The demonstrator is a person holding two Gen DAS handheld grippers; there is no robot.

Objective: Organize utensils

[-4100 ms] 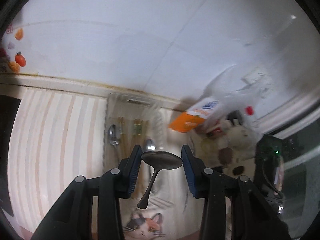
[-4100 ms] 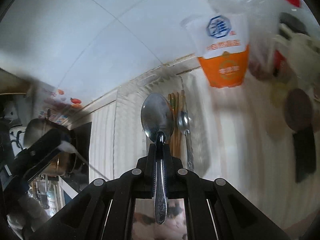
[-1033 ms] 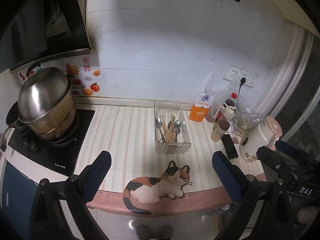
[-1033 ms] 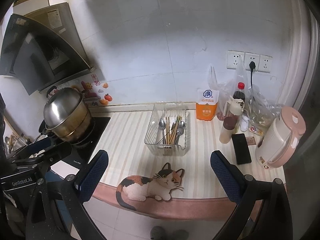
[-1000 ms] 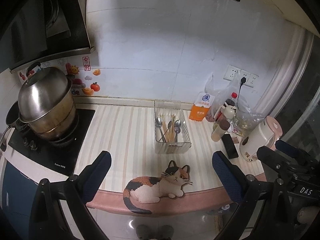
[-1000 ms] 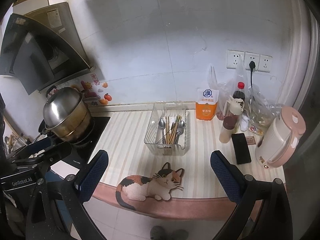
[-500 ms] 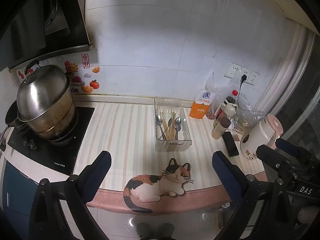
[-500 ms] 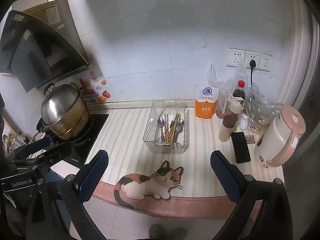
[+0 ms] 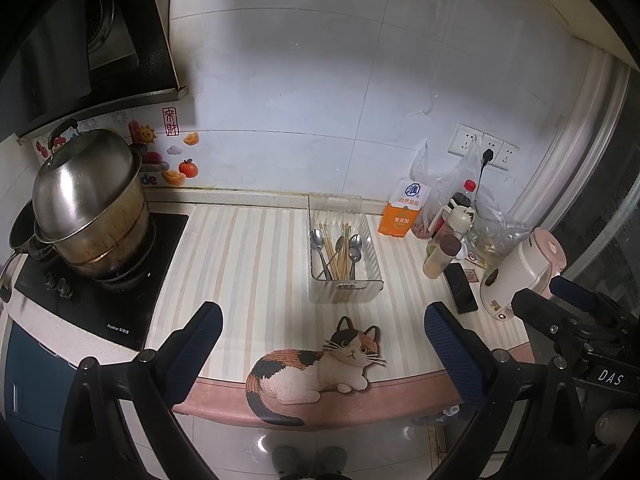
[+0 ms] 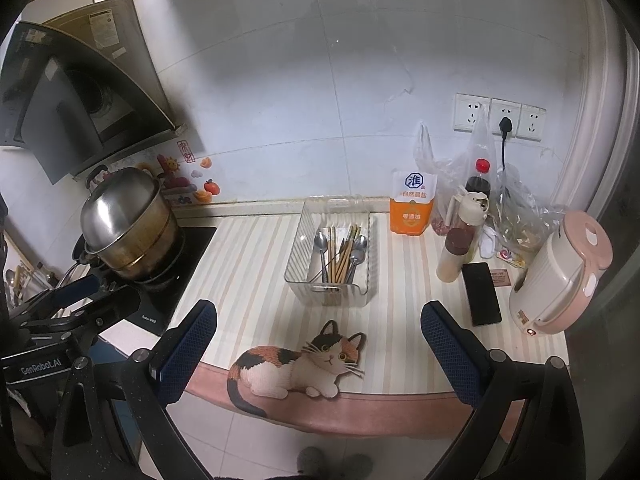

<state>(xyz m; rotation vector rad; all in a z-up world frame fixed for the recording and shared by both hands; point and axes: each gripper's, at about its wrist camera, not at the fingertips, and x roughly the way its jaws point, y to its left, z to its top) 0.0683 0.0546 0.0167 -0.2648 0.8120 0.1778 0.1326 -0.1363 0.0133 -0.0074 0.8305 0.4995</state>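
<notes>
Striped counter (image 9: 248, 248) fills mid-frame in both views, pink front edge at bottom. Directly on it: black hob (image 9: 96, 300) at left with a steel pot (image 9: 88, 208) on top; clear bin (image 9: 344, 256) at centre holding spoons and chopsticks; cat mat (image 9: 316, 368) just below the bin, draped over the front edge. Right of the bin: orange salt bag (image 9: 404, 216) against the wall, plastic bags (image 10: 500, 200) with bottles, a brown-capped shaker (image 10: 454, 256), black phone (image 10: 482, 294) lying flat, pink kettle (image 10: 560, 276) at far right.
</notes>
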